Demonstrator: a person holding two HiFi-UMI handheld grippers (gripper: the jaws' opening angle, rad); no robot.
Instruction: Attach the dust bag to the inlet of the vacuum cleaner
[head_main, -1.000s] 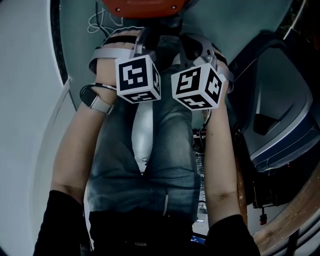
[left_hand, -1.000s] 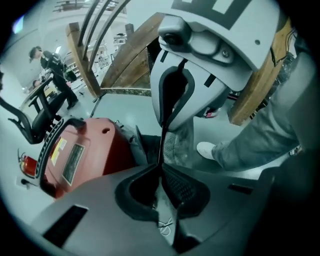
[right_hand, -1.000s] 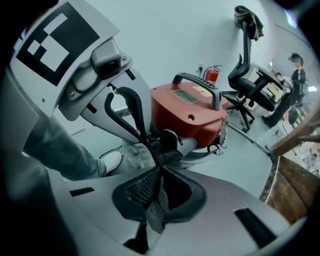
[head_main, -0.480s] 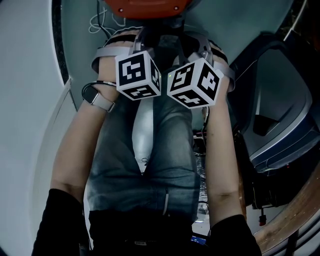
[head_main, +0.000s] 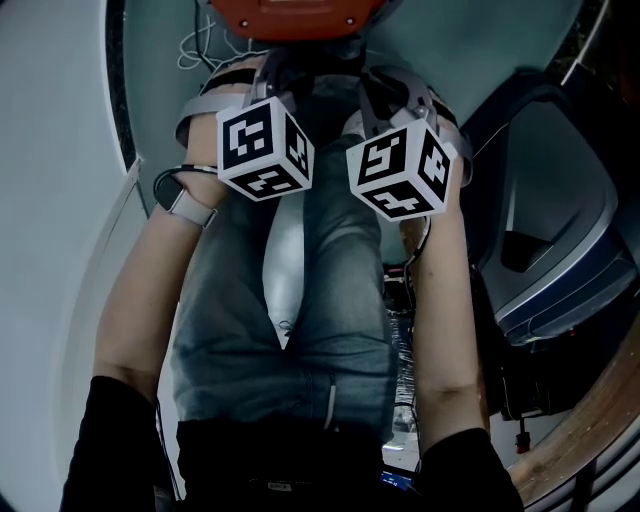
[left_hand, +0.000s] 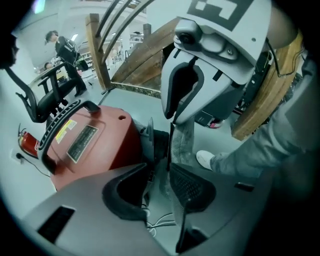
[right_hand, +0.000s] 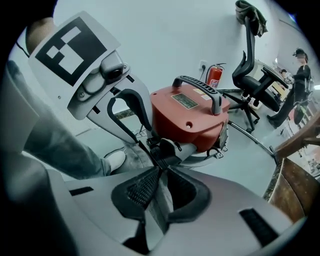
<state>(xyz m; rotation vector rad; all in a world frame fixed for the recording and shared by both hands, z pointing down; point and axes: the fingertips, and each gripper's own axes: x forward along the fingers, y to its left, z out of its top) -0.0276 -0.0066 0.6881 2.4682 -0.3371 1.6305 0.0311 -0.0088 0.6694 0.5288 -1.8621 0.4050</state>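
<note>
The head camera looks steeply down over the person's legs (head_main: 330, 300), with the red vacuum cleaner (head_main: 290, 12) at the top edge of its view. Each gripper camera sits close behind its own fingers (left_hand: 192, 187), and the two face that same cleaner from opposite sides at short range.

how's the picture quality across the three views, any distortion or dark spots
Head view: dim and bluish, near black along the bottom, with the vacuum cleaner cut off by the top edge. Left gripper view: strong fisheye with black corners; the lines of the wooden railing curve. Right gripper view: same fisheye and dark rim, brighter floor, vacuum cleaner sharp.
</note>
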